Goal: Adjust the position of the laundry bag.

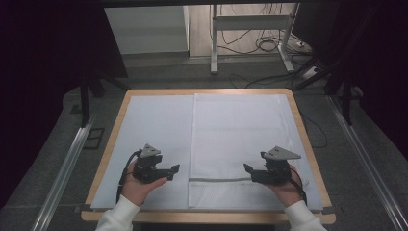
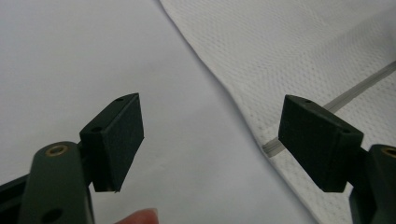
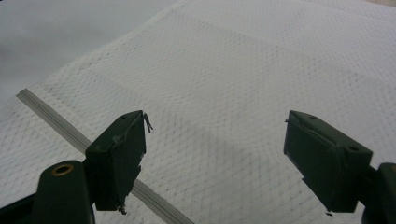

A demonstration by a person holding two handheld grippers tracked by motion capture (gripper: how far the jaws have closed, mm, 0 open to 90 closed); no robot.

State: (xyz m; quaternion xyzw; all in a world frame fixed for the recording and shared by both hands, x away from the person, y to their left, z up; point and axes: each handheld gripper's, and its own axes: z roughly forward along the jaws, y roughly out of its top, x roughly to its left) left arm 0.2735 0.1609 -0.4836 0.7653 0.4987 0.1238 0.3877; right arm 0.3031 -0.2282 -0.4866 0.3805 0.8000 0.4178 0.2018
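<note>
High view shows the surface (image 1: 108, 159) with a white mesh bag (image 1: 238, 139) flat on its right half. To grip well, each side should pinch the edge near the zipper (image 1: 219, 180). Left hand-held gripper (image 1: 173, 172) and right hand-held gripper (image 1: 249, 171) lie low, wide open, empty.

Both grippers are matte black with chunky rectangular pads on the jaws. The left gripper (image 1: 169, 172) has a small grey three-cornered plate on top and a black cable looping off its left side; the right gripper (image 1: 249, 171) carries a bigger-looking grey plate. Up close, brass-coloured rivets sit in the jaw arms and small screw holes in the pads. Sleeves are white.
</note>
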